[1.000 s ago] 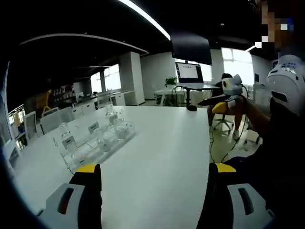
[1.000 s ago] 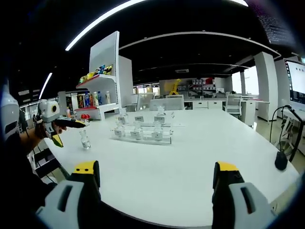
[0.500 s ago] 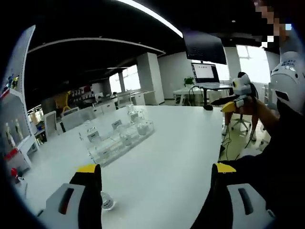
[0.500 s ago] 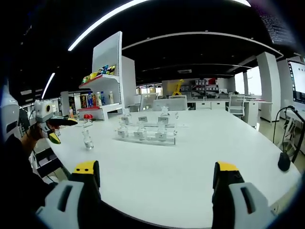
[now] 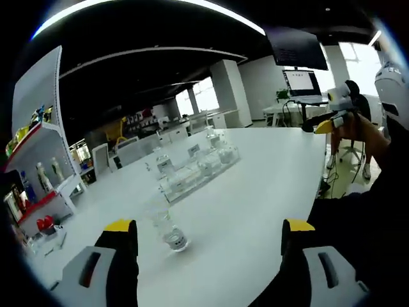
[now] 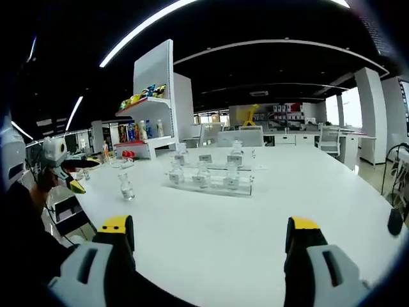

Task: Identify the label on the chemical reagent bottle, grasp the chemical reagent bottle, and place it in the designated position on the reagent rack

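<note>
A small clear reagent bottle (image 5: 165, 224) stands alone on the white table (image 5: 262, 185), just ahead of my left gripper (image 5: 206, 256) and a little left of centre. That gripper's jaws are wide apart and hold nothing. Farther back is the clear reagent rack (image 5: 199, 171), with labels and several bottles in it. In the right gripper view the same loose bottle (image 6: 126, 187) stands left of the rack (image 6: 211, 179). My right gripper (image 6: 209, 246) is open and hangs over the table's near edge. The left gripper (image 6: 84, 174) also appears at the far left, in a hand.
A white shelf unit (image 6: 150, 109) with colourful bottles stands beyond the table's left end. A black object (image 6: 394, 222) sits at the table's right edge. Desks, chairs and a monitor (image 5: 301, 82) fill the room behind. A person's dark sleeve (image 5: 377, 192) is at the right.
The left gripper view has swung left and closer, so the loose bottle now stands between its jaws. The right gripper view has shifted only slightly. Nothing was grasped.
</note>
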The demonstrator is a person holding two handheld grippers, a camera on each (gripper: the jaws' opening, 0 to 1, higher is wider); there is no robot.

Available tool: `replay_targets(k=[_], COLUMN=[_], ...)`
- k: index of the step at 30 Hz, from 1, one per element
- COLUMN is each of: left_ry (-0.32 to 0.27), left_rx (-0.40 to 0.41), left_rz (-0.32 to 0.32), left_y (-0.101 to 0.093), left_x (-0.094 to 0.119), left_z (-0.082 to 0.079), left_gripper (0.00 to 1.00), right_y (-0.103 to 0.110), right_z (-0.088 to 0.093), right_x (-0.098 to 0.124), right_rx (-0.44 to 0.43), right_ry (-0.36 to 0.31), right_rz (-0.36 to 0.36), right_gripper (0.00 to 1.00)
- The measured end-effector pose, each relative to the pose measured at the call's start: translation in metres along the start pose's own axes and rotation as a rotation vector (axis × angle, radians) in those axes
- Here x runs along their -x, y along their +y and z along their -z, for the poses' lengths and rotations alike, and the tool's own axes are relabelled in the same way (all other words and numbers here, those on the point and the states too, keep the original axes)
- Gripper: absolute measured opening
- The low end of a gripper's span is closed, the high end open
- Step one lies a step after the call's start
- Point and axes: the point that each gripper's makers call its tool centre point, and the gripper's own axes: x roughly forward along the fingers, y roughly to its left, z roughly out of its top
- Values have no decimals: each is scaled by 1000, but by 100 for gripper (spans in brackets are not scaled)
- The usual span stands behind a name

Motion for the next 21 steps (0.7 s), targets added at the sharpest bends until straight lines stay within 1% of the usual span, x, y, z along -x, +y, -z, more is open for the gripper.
replay_targets(k=[3,5,6,9,13,16,18,19,20,21], left_ry=[-8,-1,6,17,17,18,-3,-12,-35,-42], left_rx=[27,24,15,15,26,35,66,74,88,98], left_rz=[12,11,5,-8,-14,-5,20,24,30,36], left_y=[1,3,6,12,16,17,14,14,14,14], left_x=[8,13,15,16,16,17,19,20,22,24], left_z=[1,3,5,8,11,12,8,6,2,0], left_gripper=[95,95,95,95,95,95,94,94,93,93], right_y=[9,14,20,31,42,49,53,55,59,62], right_z=[0,-1,-3,-5,-6,-6,-5,-4,-4,-4], right_x=[-11,-15,-21,-34,-48,-57,-62,-66,-69,-73], right_rx=[6,10,16,27,38,44,47,49,55,60], right_ry=[4,6,4,9,18,24,29,34,36,37], right_rz=[-32,-48,-68,-106,-141,-165,-176,-183,-194,-204], right_gripper=[95,95,95,95,95,95,94,94,94,93])
